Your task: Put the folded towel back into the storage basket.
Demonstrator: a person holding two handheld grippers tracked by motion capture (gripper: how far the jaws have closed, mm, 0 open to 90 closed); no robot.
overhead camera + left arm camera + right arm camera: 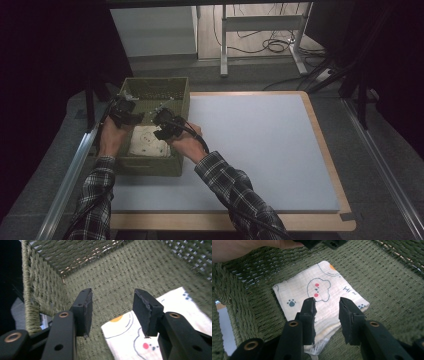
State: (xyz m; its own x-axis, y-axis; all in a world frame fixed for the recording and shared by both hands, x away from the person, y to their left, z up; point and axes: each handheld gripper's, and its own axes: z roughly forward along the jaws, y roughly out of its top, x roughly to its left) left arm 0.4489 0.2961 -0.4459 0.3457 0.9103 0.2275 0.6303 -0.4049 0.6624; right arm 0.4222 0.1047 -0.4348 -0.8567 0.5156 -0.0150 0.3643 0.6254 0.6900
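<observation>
Your left gripper (112, 312) and right gripper (327, 320) both hang spread, gripping nothing, over the folded cream printed cloth (319, 300) lying flat on the woven green basket's (183, 100) floor, so it looks released.

Woven basket (150, 167): olive green, with a basket-weave texture on floor and walls. Folded cloth (319, 300) inside it: cream, printed with a dark-outlined bear face with red dots, blue-grey paw prints, an orange patch and the word "Hi". Gripper jaws: black, with brass-coloured rivets. Table mat (260, 150): pale blue-grey, framed by a light wooden edge. Sleeves (235, 190): dark plaid with white lines.
</observation>
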